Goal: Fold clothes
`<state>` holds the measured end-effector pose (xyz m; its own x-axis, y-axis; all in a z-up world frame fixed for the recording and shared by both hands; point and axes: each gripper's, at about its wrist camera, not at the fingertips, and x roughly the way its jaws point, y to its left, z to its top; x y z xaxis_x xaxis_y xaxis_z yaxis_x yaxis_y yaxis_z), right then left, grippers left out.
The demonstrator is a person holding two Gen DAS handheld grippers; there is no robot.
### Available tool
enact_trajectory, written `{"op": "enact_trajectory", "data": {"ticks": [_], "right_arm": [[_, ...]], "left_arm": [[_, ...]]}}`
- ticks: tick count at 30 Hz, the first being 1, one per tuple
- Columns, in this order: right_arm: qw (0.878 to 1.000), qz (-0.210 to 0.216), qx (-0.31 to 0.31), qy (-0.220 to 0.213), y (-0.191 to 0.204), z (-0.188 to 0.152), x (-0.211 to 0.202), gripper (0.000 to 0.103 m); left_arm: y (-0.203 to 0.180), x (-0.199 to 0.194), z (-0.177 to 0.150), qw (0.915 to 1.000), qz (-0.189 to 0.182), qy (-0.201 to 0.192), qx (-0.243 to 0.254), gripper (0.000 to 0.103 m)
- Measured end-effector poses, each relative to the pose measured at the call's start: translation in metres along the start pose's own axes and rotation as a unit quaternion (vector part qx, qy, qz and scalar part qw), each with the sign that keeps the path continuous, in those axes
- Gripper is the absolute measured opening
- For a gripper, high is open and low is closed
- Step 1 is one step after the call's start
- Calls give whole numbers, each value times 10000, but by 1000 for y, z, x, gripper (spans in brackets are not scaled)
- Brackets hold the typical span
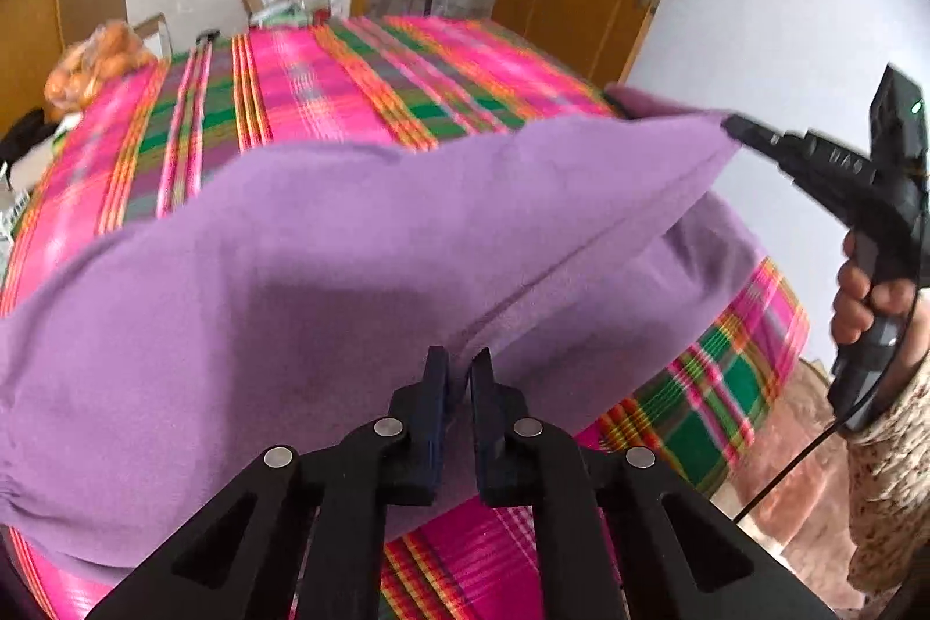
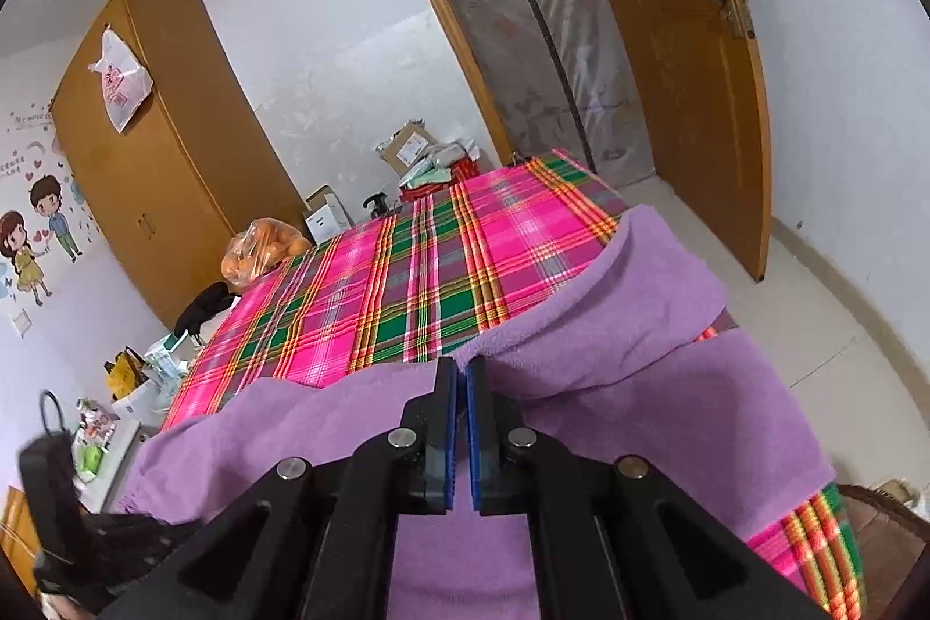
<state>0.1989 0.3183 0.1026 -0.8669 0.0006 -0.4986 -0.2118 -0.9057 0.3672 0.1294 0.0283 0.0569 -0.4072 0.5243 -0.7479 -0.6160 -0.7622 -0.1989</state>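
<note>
Purple garment (image 1: 325,260) hangs lifted over the plaid-covered bed (image 1: 360,85), left claw (image 1: 459,367) and right claw (image 2: 460,370) each pinching an edge, apparently to carry that edge across for a fold.

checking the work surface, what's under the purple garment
Under the purple garment lies the pink plaid sheet, visible around it; whatever lies beneath the covered part is hidden.
</note>
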Motion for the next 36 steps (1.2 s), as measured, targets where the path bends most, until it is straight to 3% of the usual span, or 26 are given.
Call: {"op": "enact_trajectory", "data": {"ticks": [6,20,36], "right_arm": [[9999,30,73,-119,-2,-7,-20,3],[9978,-485,169,422,-24,-64,-7,3],[9944,-680,119,804,-36,-86,9,4]], "left_arm": [[0,-12,-1,9998,-185,-94,3,7],[0,22,-24,9972,-167,715,147,7],[4,31,-27,9951,-282,942,58,7]]}}
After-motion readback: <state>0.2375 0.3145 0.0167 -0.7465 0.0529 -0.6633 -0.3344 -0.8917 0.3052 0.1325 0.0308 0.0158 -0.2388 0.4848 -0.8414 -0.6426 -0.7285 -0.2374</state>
